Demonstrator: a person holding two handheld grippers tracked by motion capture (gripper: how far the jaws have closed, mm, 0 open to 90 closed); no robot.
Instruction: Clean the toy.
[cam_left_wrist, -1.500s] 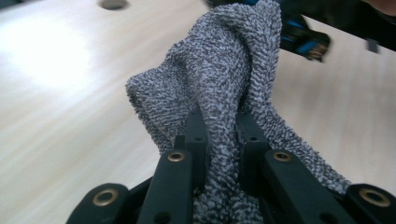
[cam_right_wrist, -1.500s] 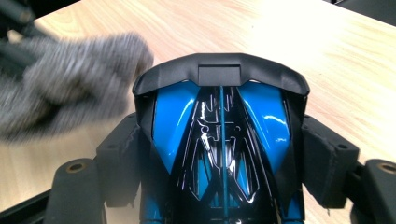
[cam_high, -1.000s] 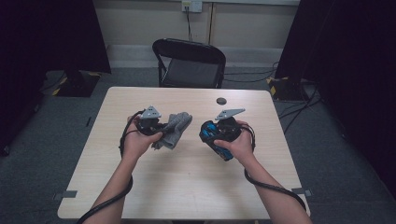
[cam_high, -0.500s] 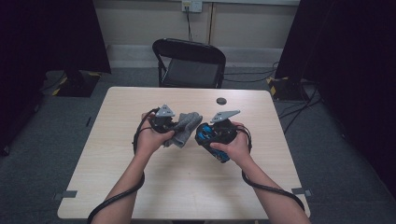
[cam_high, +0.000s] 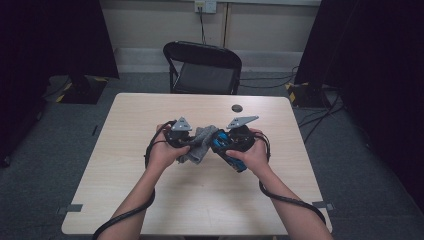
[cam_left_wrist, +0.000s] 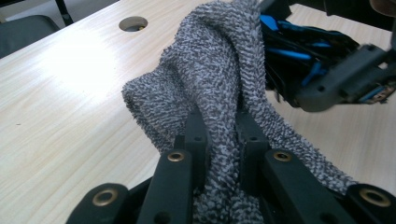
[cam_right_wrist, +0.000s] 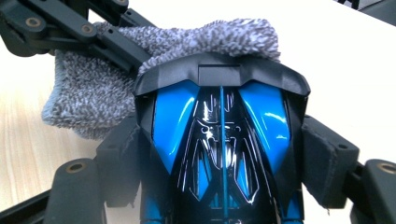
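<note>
A grey terry cloth (cam_left_wrist: 219, 70) hangs bunched between the jaws of my left gripper (cam_left_wrist: 222, 123), which is shut on it. My right gripper (cam_right_wrist: 224, 158) is clamped on the sides of a blue and black toy car (cam_right_wrist: 219, 135), nose pointing away. The cloth (cam_right_wrist: 93, 93) lies against the car's front edge and drapes over it. In the high view both grippers meet just above the middle of the table, left gripper (cam_high: 187, 142) and right gripper (cam_high: 220, 145), with the cloth (cam_high: 199, 145) between them and the car (cam_high: 231, 159) slanting toward the person.
The light wooden table (cam_high: 150, 200) has a small round cable hole (cam_high: 236, 108) near its far edge. A black folding chair (cam_high: 202, 65) stands behind it. Cables trail from both grippers along the person's forearms.
The left gripper has carried the cloth to the right until it meets the car's front. The right gripper and the car have stayed in place.
</note>
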